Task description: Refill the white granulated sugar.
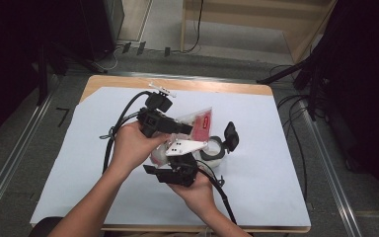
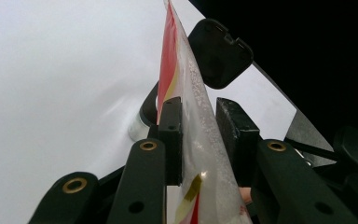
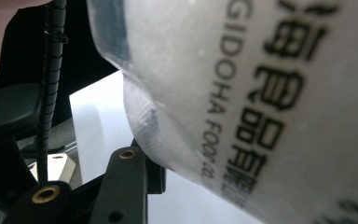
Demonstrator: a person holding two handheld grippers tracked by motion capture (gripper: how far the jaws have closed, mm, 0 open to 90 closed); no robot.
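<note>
- The clear plastic bag (image 1: 197, 126) with red print is held up above the middle of the desk (image 1: 256, 163), over its white sheet.
- The left gripper (image 2: 199, 140) has its jaws narrowed on the bag's edge, the film pinched between them.
- The right gripper (image 1: 180, 170) is at the bag's lower end; whether its jaws grip is not clear.
- An open jar (image 1: 212, 150) with a black flip lid (image 1: 231, 136) stands just beside the bag.

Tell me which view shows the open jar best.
The high view: the jar stands on the table with its black lid flipped up. The left gripper view catches its side beyond the bag.
</note>
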